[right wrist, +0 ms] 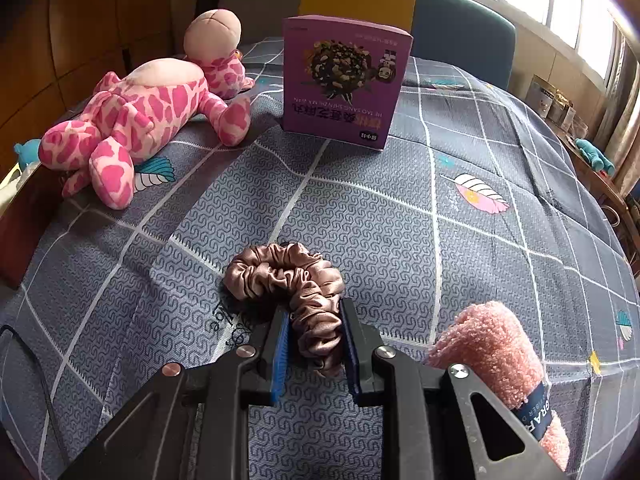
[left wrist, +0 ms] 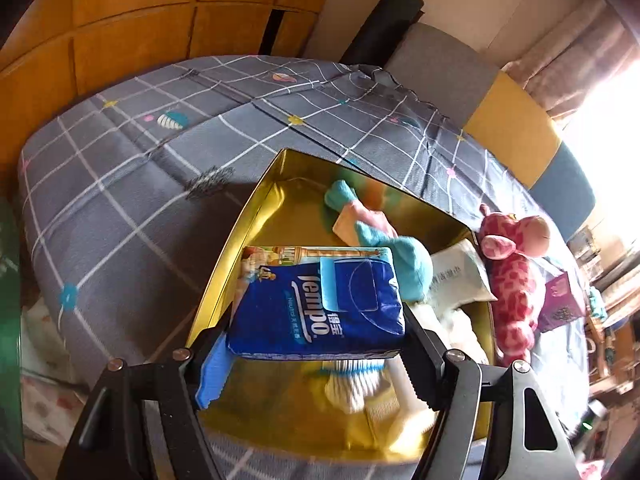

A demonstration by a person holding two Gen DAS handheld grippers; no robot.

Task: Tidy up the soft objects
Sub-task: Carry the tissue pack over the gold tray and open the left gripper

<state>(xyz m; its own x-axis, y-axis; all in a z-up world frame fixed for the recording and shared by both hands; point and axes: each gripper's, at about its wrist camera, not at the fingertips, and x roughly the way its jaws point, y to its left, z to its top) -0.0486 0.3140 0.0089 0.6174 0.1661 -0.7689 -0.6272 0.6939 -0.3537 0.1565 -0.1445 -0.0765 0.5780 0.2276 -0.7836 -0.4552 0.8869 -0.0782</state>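
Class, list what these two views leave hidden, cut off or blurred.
- Left wrist view: the tissue pack hides part of the gold tin; the white item beneath is blurred.
- Right wrist view: the pink towel roll is partly behind the gripper frame.

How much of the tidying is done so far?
Partly done. The gold tin already holds a blue plush and a white packet. The left gripper holds tissues above it; the right gripper grips a scrunchie. The pink giraffe and towel remain.

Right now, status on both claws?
Left claw clamps tissue pack over gold box. Right claw shut on scrunchie. Nothing blocking.
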